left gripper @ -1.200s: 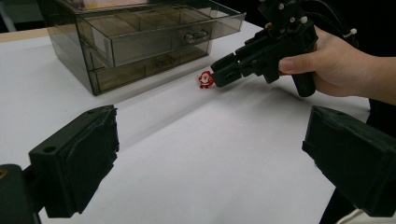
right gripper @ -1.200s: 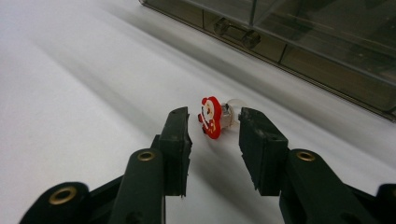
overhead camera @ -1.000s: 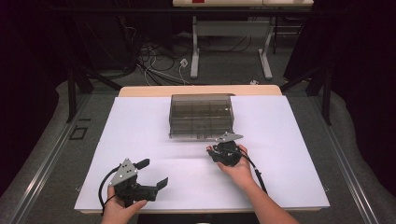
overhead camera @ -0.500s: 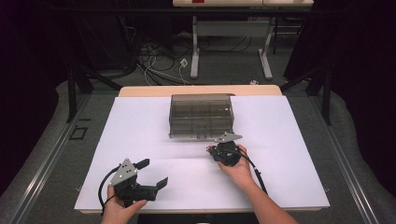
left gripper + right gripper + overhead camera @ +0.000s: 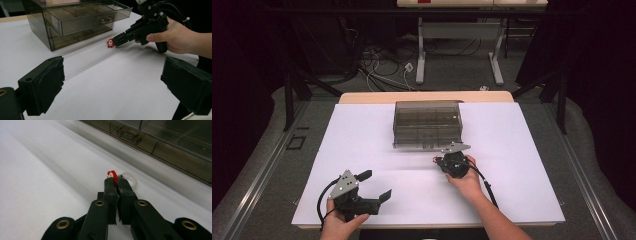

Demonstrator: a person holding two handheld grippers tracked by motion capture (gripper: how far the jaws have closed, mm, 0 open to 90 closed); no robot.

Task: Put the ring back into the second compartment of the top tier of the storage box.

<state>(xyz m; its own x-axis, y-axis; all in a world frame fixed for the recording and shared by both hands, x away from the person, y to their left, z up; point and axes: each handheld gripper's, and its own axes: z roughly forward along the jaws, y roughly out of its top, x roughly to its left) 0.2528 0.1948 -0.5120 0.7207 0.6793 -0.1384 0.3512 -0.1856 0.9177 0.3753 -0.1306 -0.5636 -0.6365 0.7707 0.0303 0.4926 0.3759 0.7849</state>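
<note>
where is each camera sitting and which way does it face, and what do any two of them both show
High view: above the person's side, looking forward and down at the white table and the drawer box; both forearms and hands enter from the bottom.
Left gripper view: rides the open left claw, looking across the table at the drawer box and the right hand.
Right gripper view: rides the right claw, low to the table, facing the box front; its jaws pinch a small red charm.
Shared: both gripper views show the charm and drawer box.
</note>
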